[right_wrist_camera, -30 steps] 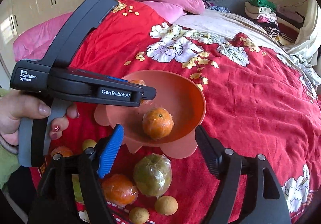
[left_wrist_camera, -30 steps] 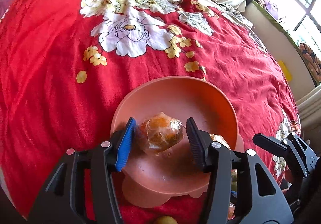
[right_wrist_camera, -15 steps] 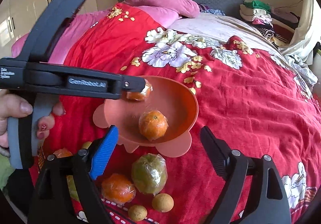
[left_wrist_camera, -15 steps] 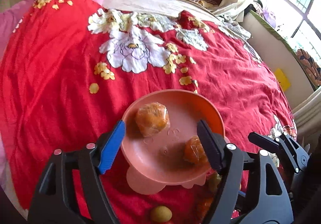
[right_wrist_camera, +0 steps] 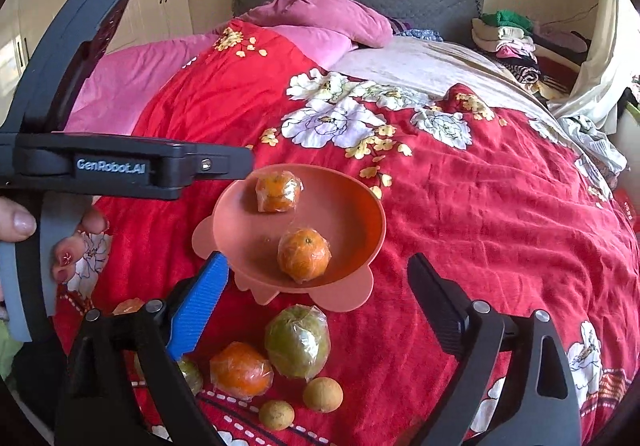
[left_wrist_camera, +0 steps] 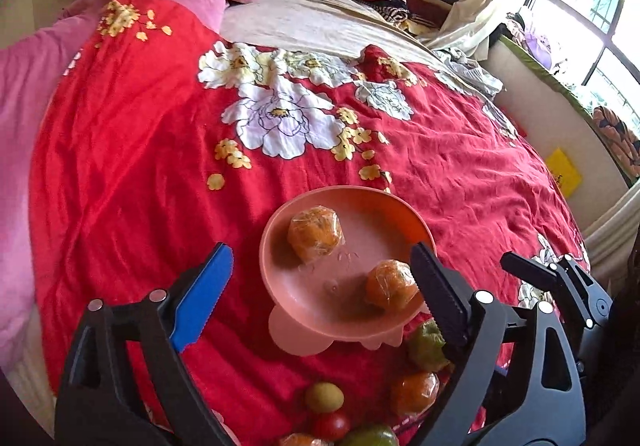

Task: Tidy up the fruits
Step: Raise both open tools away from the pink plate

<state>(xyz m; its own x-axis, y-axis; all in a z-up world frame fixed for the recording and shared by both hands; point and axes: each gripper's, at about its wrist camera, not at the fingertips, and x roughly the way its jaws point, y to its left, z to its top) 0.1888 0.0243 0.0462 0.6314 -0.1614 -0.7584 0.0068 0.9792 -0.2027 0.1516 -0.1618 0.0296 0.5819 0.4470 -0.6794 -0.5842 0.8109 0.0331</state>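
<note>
Left view: the left gripper (left_wrist_camera: 320,278) hangs above the pink bowl (left_wrist_camera: 280,278), its jaws opening with nothing clamped; two wrapped oranges (left_wrist_camera: 315,228) lie in the bowl, one far, one near right.

Right view: the right gripper (right_wrist_camera: 318,282) is also opening and holds nothing, over the bowl's near rim. The green fruit (right_wrist_camera: 297,342) lies just near of the bowl (its film looks slippery). Best to drop squarely over it and close gently around its widest part.

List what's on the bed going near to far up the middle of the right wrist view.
Small brown fruit → wrapped green fruit → pink bowl, nearer wrapped orange then farther wrapped orange → white flower print → pink pillow.
</note>
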